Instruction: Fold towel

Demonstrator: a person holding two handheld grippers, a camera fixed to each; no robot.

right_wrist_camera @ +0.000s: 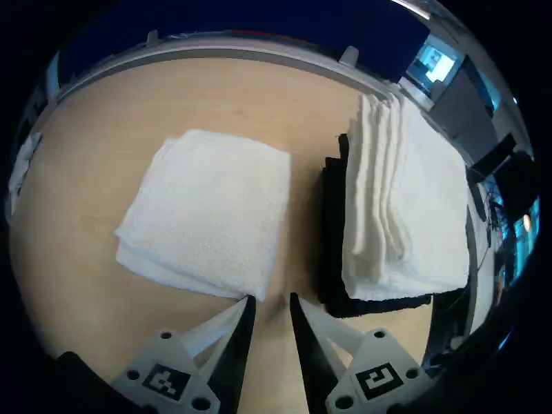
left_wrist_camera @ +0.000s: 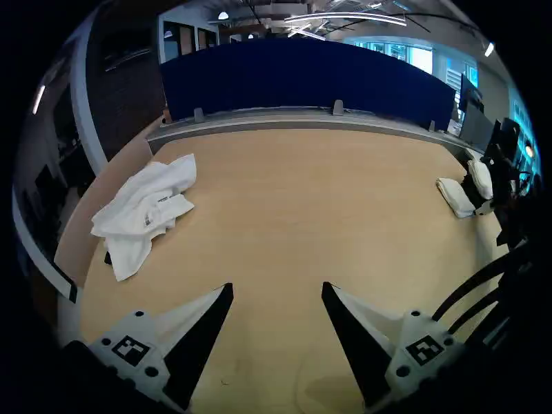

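Lying crumpled near the left edge of the table [left_wrist_camera: 310, 207] in the left gripper view, the unfolded towel [left_wrist_camera: 148, 210] is judged light, limp and non-slip; pinch two adjacent corners. Left gripper [left_wrist_camera: 276, 290]: spread wide, empty. Right gripper [right_wrist_camera: 272, 298]: narrowly parted, empty, just beside the folded towel [right_wrist_camera: 207, 214].

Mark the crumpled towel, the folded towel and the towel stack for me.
crumpled towel [left_wrist_camera: 148, 210], left gripper view, middle of the heap.
folded towel [right_wrist_camera: 207, 210], right gripper view, centre of its top face.
towel stack [right_wrist_camera: 421, 207], right gripper view, top white towel.
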